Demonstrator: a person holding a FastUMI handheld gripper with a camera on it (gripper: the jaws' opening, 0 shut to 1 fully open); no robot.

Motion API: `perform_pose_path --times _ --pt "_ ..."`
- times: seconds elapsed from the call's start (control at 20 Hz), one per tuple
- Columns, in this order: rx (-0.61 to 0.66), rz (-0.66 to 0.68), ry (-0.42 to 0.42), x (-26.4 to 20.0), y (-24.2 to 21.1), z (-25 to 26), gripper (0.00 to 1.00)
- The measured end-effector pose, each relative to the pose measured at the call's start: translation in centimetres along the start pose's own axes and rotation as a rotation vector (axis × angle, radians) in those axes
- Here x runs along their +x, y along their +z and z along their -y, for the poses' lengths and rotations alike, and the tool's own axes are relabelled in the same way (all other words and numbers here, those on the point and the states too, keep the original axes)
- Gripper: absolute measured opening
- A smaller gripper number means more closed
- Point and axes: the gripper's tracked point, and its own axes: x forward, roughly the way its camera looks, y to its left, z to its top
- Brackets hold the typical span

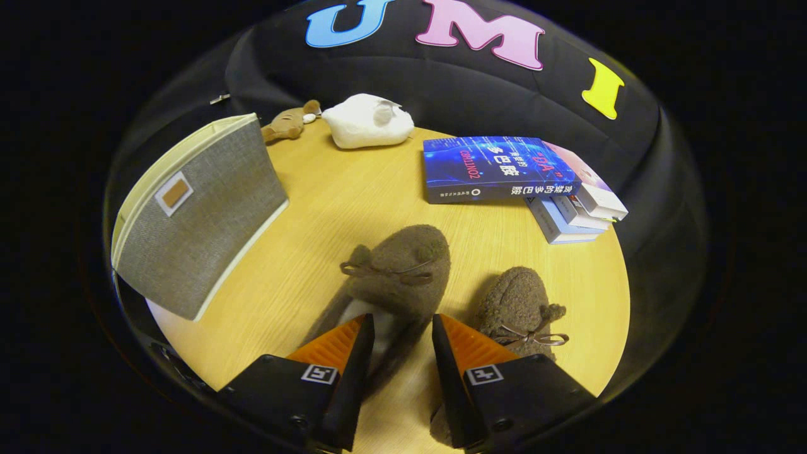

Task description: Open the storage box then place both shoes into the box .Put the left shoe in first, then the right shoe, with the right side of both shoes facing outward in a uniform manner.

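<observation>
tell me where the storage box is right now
In the gripper view the storage box stands on the table, beyond the open tongs, beside the nearer shoe.

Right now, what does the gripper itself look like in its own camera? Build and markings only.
The gripper shows two wedge-shaped fingers that taper towards their tips, with ridged faces on their upper sides. Each sits on a blocky black housing. Each housing carries a small square black-and-white fiducial marker near the finger's base, and a round screw head lower down. No cable or sleeve can be seen.
</observation>
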Motion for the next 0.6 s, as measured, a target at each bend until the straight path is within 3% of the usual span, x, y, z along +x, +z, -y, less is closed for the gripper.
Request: perform_pose_path --times 0.2,0.25,0.3,0.35,0.6 --pt "0.069 -0.016 -0.047 1.6 0.2 0.8 0.41" --pt "0.09 -0.023 -0.056 1.8 0.1 1.0 0.27" --pt "0.106 -0.026 -0.075 1.8 0.1 1.2 0.23" --pt "0.128 -0.031 -0.087 1.5 0.0 1.4 0.12" --pt "0.231 -0.017 -0.075 -0.1 0.9 0.9 0.05"
